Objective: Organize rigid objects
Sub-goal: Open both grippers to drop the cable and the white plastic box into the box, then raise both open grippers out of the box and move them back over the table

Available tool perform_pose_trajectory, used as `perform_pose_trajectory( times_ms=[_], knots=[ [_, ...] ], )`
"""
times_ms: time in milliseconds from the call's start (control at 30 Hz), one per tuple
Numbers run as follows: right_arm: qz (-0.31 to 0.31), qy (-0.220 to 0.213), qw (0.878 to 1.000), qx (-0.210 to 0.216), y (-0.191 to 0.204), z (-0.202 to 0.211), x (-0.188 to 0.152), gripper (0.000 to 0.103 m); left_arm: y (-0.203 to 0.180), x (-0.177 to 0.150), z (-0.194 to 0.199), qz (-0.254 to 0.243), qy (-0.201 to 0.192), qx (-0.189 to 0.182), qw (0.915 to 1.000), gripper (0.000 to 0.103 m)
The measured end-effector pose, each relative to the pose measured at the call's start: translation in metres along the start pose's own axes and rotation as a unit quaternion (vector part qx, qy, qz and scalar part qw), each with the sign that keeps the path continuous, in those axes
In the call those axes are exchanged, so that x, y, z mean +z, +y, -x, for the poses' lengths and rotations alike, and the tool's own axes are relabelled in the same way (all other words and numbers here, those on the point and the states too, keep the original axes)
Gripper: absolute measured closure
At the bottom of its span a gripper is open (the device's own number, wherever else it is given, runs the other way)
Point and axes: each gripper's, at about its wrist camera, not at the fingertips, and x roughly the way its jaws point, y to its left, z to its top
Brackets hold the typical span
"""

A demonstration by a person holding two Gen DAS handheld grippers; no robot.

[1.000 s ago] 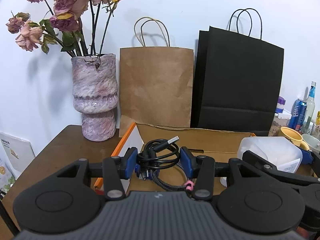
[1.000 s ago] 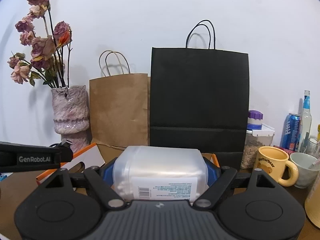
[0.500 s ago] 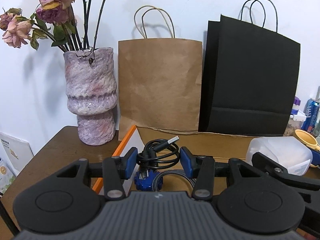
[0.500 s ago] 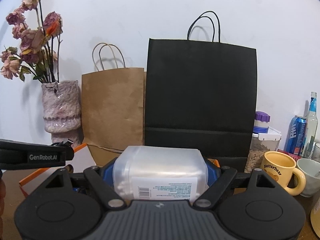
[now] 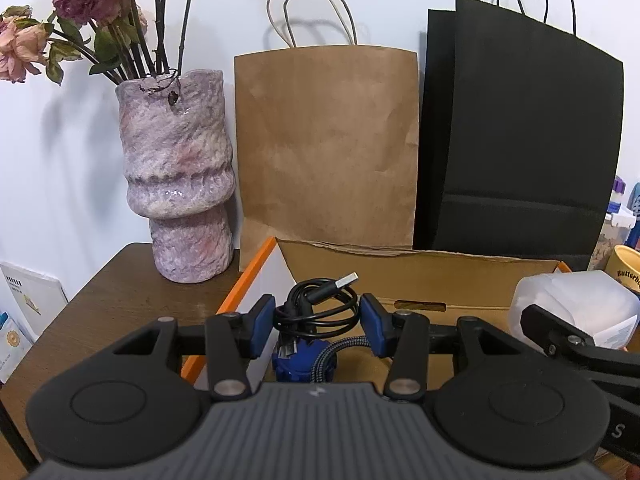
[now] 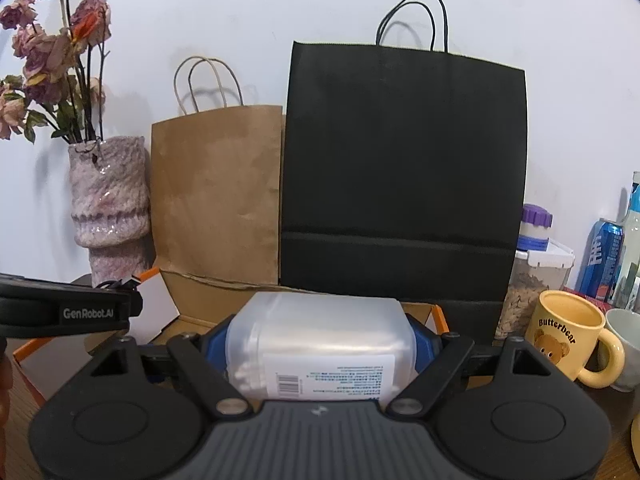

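Both hands have carried their loads forward, the paper bags at twelve o'clock now looming larger. Left gripper (image 5: 317,326) is clenched on a coiled black cable (image 5: 316,307) and right gripper (image 6: 320,340) clamps a translucent plastic container (image 6: 320,332), both over the open cardboard box (image 5: 420,276) on the tabletop (image 5: 116,292). Best lowered well inside the box walls before either grip is released.

A vase (image 5: 176,184) stands at the table's (image 5: 116,292) back left; two paper bags (image 5: 326,148) lean right of it, behind an open box (image 5: 420,276). A mug (image 6: 568,340) sits farther right.
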Motion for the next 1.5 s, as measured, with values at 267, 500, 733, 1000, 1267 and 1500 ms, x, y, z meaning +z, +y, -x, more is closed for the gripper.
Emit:
perform_pose_trajectory(
  times_ms=[267,500,733,1000,1267,1500],
  knots=[
    [-0.012,0.009,1.000,-0.010,-0.008,-0.001,-0.003,0.000,0.004,0.002,0.007,0.002,-0.026,0.011,0.9996,0.000],
    [-0.016,0.008,1.000,-0.010,-0.011,0.002,-0.003,0.000,0.007,0.003,0.006,0.005,-0.022,0.018,0.9996,0.000],
    [-0.013,0.005,1.000,-0.008,-0.010,0.006,-0.002,0.000,0.007,0.003,0.010,0.004,-0.024,0.019,0.9995,0.000],
    [-0.020,-0.003,1.000,-0.007,-0.011,0.014,0.001,0.000,0.006,0.004,0.016,0.007,-0.031,0.019,0.9993,0.000],
    [-0.031,-0.012,0.999,0.002,-0.014,0.027,0.002,0.000,0.006,0.004,0.029,0.008,-0.040,0.019,0.9990,0.000],
    [-0.025,-0.020,0.999,0.007,-0.013,0.049,-0.001,0.000,0.008,-0.001,0.052,0.008,-0.047,0.015,0.9987,0.000]
  ],
)
